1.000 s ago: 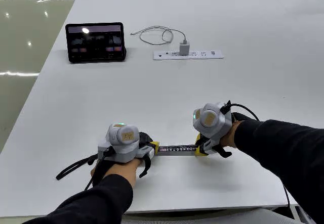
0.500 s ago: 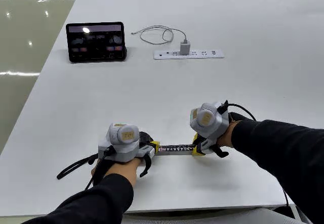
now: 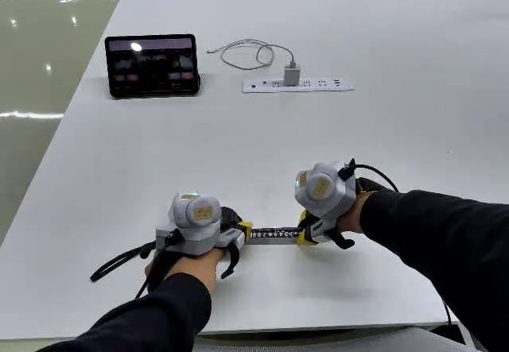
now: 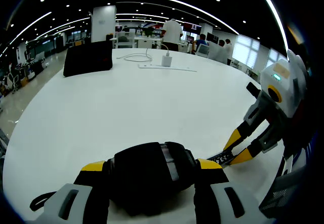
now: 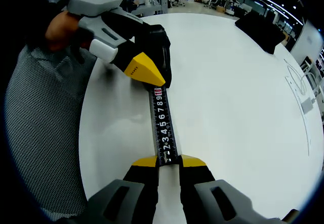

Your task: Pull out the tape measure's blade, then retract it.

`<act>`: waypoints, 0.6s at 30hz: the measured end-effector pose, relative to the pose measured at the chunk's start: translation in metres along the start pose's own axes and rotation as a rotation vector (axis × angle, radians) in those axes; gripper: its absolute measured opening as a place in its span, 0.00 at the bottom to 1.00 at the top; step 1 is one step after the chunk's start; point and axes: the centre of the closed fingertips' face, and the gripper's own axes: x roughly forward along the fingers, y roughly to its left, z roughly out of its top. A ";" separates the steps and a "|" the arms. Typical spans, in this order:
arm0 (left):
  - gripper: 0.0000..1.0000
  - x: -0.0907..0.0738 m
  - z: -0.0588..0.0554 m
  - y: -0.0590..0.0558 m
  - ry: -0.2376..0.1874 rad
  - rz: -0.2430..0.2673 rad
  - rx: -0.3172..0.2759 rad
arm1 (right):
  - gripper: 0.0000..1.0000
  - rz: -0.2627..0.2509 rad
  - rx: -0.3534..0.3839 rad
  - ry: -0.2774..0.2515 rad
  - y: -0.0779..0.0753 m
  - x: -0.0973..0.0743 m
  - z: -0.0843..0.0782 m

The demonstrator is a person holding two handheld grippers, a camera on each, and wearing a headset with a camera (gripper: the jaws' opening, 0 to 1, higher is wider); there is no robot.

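The black tape measure case (image 3: pixel 231 218) rests on the white table (image 3: pixel 262 145), and my left gripper (image 3: pixel 232 237) is shut on it. In the left gripper view the case (image 4: pixel 152 176) sits between the yellow-tipped jaws of the left gripper (image 4: pixel 152 166). A short length of blade (image 3: pixel 274 231) runs right from the case to my right gripper (image 3: pixel 305 237). In the right gripper view the numbered blade (image 5: pixel 163 125) leads away to the case (image 5: pixel 158 47), and my right gripper (image 5: pixel 168 161) is shut on the blade's end.
A dark tablet (image 3: pixel 152 65) stands at the back left. A white power strip (image 3: pixel 297 86) with a plugged charger and looped cable (image 3: pixel 253 52) lies behind the grippers. A black strap (image 3: pixel 119 262) trails left from the left gripper, near the table's front edge.
My right gripper has moved left toward the case, and the exposed blade has grown shorter. The left gripper and the case have stayed put.
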 end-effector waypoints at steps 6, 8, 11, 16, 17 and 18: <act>0.64 0.000 0.000 0.000 0.001 0.001 0.000 | 0.10 0.001 0.011 -0.015 0.000 0.002 0.004; 0.64 0.000 0.000 0.000 0.001 0.001 0.000 | 0.10 0.001 0.013 -0.018 0.000 0.002 0.005; 0.64 0.000 0.000 0.000 0.001 0.001 0.000 | 0.10 0.002 0.009 -0.020 0.000 0.003 0.007; 0.64 0.000 0.000 0.000 0.002 0.000 -0.001 | 0.10 0.003 0.003 -0.023 0.000 0.005 0.009; 0.64 0.000 0.000 0.001 0.002 0.000 -0.001 | 0.10 0.004 0.005 -0.023 0.000 0.005 0.009; 0.64 0.000 0.000 0.000 0.002 0.000 -0.002 | 0.10 0.004 0.007 -0.025 0.000 0.005 0.010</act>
